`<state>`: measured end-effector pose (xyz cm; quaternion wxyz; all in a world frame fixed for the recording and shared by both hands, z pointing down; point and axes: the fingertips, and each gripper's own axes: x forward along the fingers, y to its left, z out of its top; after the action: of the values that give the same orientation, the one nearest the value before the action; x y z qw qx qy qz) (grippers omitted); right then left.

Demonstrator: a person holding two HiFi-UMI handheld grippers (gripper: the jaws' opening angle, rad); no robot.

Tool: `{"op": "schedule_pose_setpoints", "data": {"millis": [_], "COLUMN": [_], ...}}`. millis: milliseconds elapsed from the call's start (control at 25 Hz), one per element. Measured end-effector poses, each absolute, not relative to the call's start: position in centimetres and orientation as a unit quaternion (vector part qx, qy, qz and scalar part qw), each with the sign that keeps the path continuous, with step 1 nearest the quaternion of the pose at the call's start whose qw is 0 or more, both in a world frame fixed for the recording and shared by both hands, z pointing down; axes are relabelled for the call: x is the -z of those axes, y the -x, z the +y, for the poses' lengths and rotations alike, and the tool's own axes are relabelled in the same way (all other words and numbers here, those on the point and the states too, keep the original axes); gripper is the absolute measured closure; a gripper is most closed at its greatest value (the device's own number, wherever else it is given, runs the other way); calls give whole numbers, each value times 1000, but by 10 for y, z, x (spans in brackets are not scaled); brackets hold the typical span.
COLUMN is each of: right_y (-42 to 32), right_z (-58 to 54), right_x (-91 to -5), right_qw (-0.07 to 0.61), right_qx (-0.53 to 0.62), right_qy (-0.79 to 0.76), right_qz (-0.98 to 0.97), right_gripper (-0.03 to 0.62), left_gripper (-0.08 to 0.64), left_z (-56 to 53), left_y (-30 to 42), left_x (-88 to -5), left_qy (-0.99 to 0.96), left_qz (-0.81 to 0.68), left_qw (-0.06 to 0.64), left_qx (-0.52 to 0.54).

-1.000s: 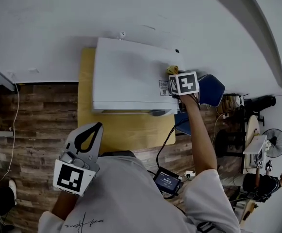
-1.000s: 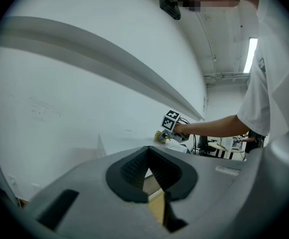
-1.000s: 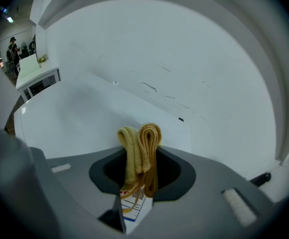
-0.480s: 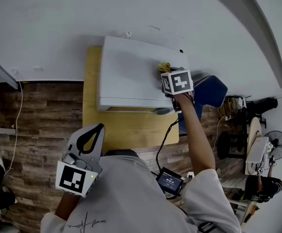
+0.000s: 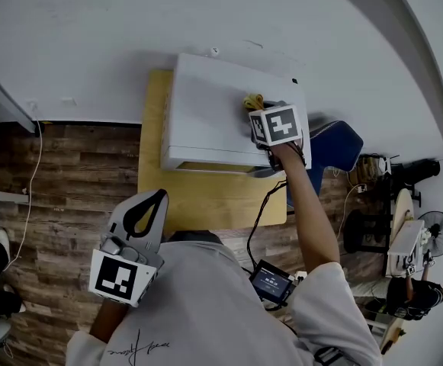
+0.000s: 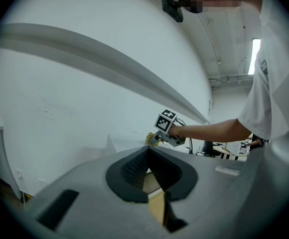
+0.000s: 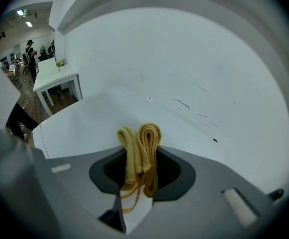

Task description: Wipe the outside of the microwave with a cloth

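Note:
A white microwave [image 5: 221,117] stands on a yellow table [image 5: 198,197] against the wall. My right gripper [image 5: 255,105] is over the right part of the microwave's top, shut on a folded yellow cloth [image 7: 140,148] that sticks out past its jaws and rests on the top [image 7: 94,118]. The cloth [image 5: 250,101] shows just beyond the marker cube in the head view. My left gripper [image 5: 146,208] hangs low near my body, in front of the table, its jaws closed together with nothing between them. In the left gripper view the right gripper [image 6: 166,131] is seen far off.
A blue chair [image 5: 335,145] stands right of the table. A black device [image 5: 271,282] with a cable hangs at my waist. White wall lies behind the microwave, wood floor [image 5: 61,181] to the left. A white table [image 7: 54,81] and people stand far off.
My right gripper has slid the cloth leftward and a little farther back across the microwave top. The left gripper has stayed low by my body.

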<state>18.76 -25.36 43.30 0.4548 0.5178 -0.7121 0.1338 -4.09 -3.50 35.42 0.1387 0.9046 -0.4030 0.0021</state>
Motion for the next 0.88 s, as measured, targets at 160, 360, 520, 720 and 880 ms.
{"op": "schedule_pose_setpoints", "data": {"millis": [160,360,520,720,880], "right_y": [-170,-151,-134,-109,-80], "right_z": [-253,-253,-254,-256,-257], "right_x": [-433,-433,-433,-434,-433], "right_qw": [453,448,445,431,420], "right_qx": [-133,-135,-137,-141,-143], "right_qy": [-503,-488,-473,-455,-433], "right_qz": [-724,-737,-748,-766,-784], "right_gripper": [472,472,472,472,472], "left_gripper": [561,561,561,561,561], "left_z": [-33,-31,-32,-34,-36], "left_y": [41,42,42,42,42], "left_x": [-352,-352,-354,-354,-354], "left_qy": [-902,-900,-900,-899,-897], "left_qz": [-407,-411,-412,-415,-418], "left_qw": [141,143,143,143,143], "left_qx": [4,4,3,1,0]}}
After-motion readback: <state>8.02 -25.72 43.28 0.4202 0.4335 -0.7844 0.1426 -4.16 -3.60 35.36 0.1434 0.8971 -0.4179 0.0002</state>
